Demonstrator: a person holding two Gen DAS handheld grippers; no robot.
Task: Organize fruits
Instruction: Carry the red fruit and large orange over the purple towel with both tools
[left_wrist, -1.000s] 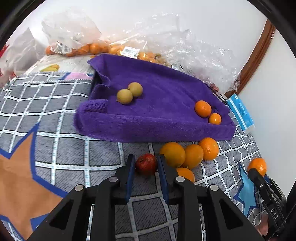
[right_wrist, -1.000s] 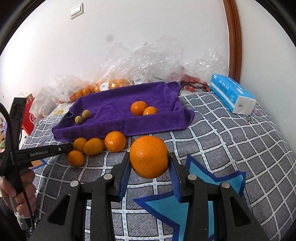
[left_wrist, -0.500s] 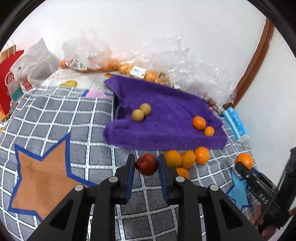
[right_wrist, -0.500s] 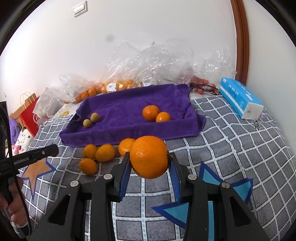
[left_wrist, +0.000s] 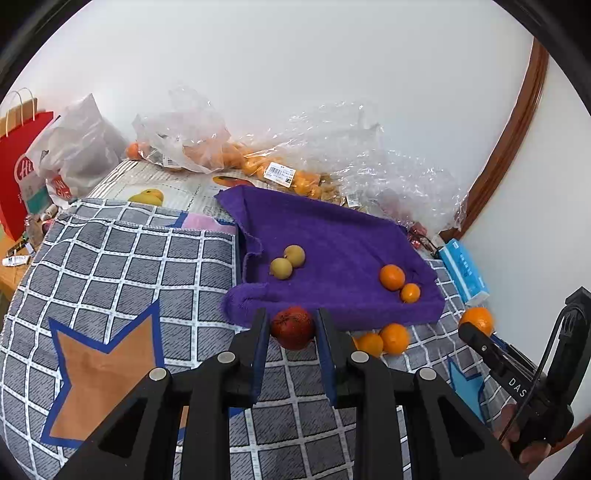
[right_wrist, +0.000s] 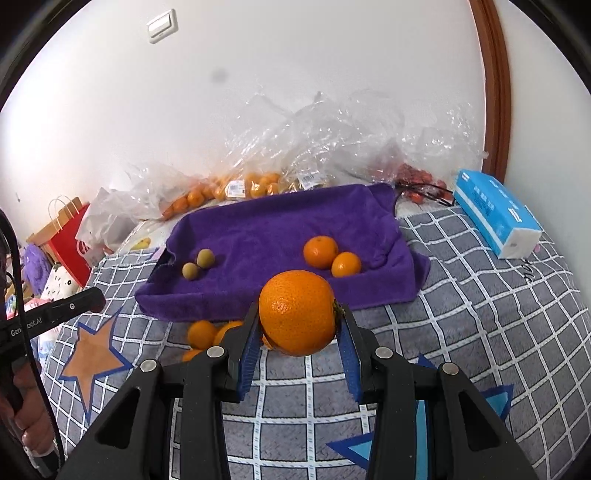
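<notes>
My left hand-held gripper (left_wrist: 291, 326) pinching small red fruit (left_wrist: 292, 327), pads tight on both sides. My right hand-held gripper (right_wrist: 297, 325) clamped on big orange (right_wrist: 297, 312). Both fruits in air over checked bed cover (right_wrist: 480, 314). Purple towel (right_wrist: 280, 225) straight ahead, beyond both fingertips. On towel: two oranges (right_wrist: 320, 252) right half, two greenish fruits (right_wrist: 205, 257) left half. Right hand nearer orange pair, my guess for drop spot. Loose oranges (left_wrist: 394, 338) on cover just short of towel's near edge.
</notes>
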